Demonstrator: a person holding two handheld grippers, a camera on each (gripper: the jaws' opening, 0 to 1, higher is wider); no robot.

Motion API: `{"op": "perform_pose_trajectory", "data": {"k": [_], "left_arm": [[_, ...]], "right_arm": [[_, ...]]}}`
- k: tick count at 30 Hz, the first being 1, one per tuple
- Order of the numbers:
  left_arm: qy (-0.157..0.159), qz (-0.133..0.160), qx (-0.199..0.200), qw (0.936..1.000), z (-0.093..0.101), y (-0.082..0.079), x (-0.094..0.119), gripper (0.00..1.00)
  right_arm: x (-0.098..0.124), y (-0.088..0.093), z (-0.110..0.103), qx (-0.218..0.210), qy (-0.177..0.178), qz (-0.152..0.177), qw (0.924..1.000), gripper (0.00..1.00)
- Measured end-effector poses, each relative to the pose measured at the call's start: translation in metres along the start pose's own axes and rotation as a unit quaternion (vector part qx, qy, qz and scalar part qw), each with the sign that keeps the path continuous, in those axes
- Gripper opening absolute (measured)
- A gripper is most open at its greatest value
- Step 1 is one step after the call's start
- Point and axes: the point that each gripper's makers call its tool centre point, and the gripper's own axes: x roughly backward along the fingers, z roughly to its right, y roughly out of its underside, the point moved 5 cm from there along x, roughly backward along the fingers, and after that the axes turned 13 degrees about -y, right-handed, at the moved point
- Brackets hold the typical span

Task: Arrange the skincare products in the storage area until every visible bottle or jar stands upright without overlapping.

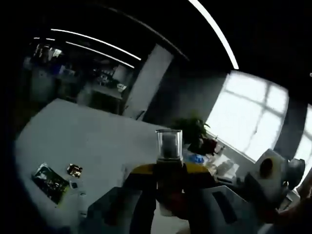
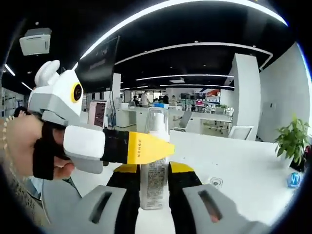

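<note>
— Two grippers, one bottle (image 2: 155, 161) between them: what do we see of it?

— We see a tall white bottle with a clear cap, upright, lifted off the white counter (image 2: 253, 180). In the right gripper view the right gripper (image 2: 155, 185) has its jaws closed against the bottle's lower body, one yellow-tipped jaw on each side, touching the printed label.

— And the left gripper (image 2: 146, 146)?

— We see it come in from the left of that view, held by a hand (image 2: 27, 146), its yellow tip lying across the front of the bottle, just below the cap. In the left gripper view (image 1: 168, 183) the same bottle (image 1: 168, 151) rises between its jaws, clear cap on top, and the jaws press in on it.

— What else do we see on the counter?

— Toward the near left edge we see a green packet (image 1: 48, 181) and a small gold-coloured wrapper (image 1: 74, 169) just beside it. Near the far edge, by the bright window, we see a potted plant (image 1: 192, 129); it stands at the counter's far right edge (image 2: 292, 141) in the right gripper view.
</note>
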Motion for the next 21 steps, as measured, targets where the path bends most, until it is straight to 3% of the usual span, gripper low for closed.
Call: {"op": "perform_pose_trajectory", "data": {"k": [3,5,6,7,8,12,14,15,19,21], "left_arm": [[0.051,-0.004,-0.017,0.9986,-0.003,-0.005,0.003,0.16],[0.105,-0.018,-0.025,0.994,-0.001,-0.007,0.007,0.16],[0.14,-0.022,-0.027,0.9896,0.001,-0.01,0.012,0.16],[0.148,-0.019,-0.035,0.9882,-0.001,-0.014,0.014,0.16],[0.193,-0.036,-0.045,0.9796,0.0,-0.015,0.019,0.16],[0.274,-0.043,-0.075,0.9579,0.003,-0.023,0.034,0.16],[0.299,-0.041,-0.087,0.9493,0.002,-0.027,0.039,0.16],[0.317,-0.042,-0.09,0.9433,0.003,-0.029,0.043,0.16],[0.359,-0.046,-0.112,0.9255,0.004,-0.033,0.051,0.16],[0.362,-0.048,-0.121,0.9231,0.004,-0.034,0.051,0.16]], "right_arm": [[0.001,-0.004,-0.002,-0.033,-0.054,0.015,0.9979,0.22],[0.003,-0.006,-0.003,-0.053,-0.096,0.014,0.9939,0.23],[0.004,-0.012,-0.006,-0.076,-0.121,0.037,0.989,0.23],[0.005,-0.013,-0.007,-0.081,-0.13,0.041,0.9874,0.24],[0.007,-0.014,-0.01,-0.088,-0.153,0.044,0.9833,0.24],[0.011,-0.024,-0.024,-0.078,-0.227,0.059,0.969,0.24],[0.013,-0.029,-0.027,-0.068,-0.25,0.063,0.9637,0.24],[0.014,-0.032,-0.03,-0.075,-0.278,0.067,0.9552,0.24],[0.017,-0.039,-0.036,-0.063,-0.337,0.063,0.9374,0.22],[0.016,-0.041,-0.035,-0.063,-0.339,0.058,0.9371,0.21]]}}
